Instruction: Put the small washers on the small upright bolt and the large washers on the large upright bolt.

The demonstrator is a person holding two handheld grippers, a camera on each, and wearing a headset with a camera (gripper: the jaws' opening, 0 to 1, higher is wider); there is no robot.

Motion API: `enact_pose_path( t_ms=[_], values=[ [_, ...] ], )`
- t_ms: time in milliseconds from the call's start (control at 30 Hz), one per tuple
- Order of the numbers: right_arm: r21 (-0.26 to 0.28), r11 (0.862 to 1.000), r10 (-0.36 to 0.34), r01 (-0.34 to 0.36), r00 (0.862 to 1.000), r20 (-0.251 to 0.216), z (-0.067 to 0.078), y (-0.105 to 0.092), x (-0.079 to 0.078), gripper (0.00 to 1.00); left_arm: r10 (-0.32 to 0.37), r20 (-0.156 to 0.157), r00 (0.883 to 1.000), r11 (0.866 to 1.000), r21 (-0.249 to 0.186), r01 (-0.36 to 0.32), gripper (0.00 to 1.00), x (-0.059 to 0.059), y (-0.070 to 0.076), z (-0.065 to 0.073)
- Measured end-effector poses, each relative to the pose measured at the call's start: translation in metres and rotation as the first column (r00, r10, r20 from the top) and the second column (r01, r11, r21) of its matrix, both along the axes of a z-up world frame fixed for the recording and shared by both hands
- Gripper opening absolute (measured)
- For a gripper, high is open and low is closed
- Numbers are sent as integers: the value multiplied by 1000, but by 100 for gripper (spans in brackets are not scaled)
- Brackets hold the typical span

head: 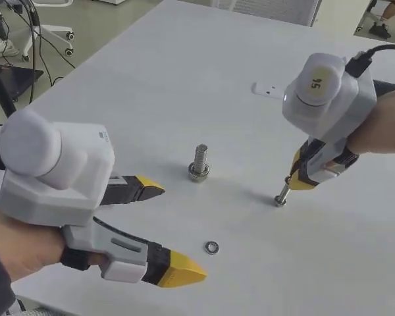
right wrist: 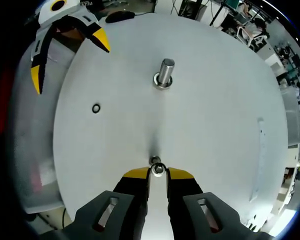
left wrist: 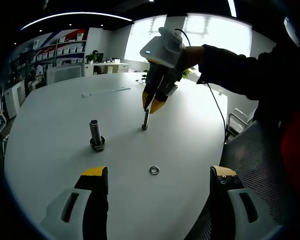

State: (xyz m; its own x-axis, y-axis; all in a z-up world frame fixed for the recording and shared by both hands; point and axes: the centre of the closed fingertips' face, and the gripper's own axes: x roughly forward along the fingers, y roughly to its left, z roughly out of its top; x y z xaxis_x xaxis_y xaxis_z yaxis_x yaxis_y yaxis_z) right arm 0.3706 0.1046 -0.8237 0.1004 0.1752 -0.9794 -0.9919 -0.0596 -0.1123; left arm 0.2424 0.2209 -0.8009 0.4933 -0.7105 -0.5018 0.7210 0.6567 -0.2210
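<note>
The right gripper [right wrist: 158,175] has its jaws pinched nearly shut on what looks like a small washer [right wrist: 158,169], right at the top of the small bolt [head: 281,195]; from this angle the ring could be the bolt's own tip. If the washer goes on tilted, I'd expect it to catch on the thread or drop and roll across the table [head: 151,79]. A sideways nudge could topple the slim bolt. The left gripper [head: 171,230] waits wide open and empty near a loose washer [head: 212,247], with the large bolt [head: 199,163] beyond.

Left gripper [head: 181,230] spread beside loose washer [head: 212,247], large bolt [head: 199,163] upright, right gripper [head: 294,179] at top of small bolt [head: 282,195]
</note>
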Motion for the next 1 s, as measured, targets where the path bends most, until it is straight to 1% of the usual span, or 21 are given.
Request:
enact_pose_path(
  t_ms=[500,567,600,667,867,1000],
  values=[
    [-12,1000,-2,2,1000,-20,-11,1,-3,14,1,-3,1000,1000,0,-1,84,-1,1,1],
    [-12,1000,-4,4,1000,-24,-14,1,-3,14,1,-4,1000,1000,0,-1,84,-1,1,1],
    [-13,1000,-7,6,1000,-28,-20,1,-1,14,1,-4,1000,1000,0,-1,84,-1,2,1],
    [-16,1000,-8,7,999,-31,-23,1,-1,14,3,-5,1000,1000,1,-3,84,-1,2,1],
    [-19,1000,-11,11,999,-42,-29,-1,-3,14,3,-7,1000,1000,2,-3,84,-1,2,0],
    [-18,1000,-15,14,999,-51,-36,-1,-2,14,3,-9,1000,1000,3,-3,84,0,3,-1]
  ],
)
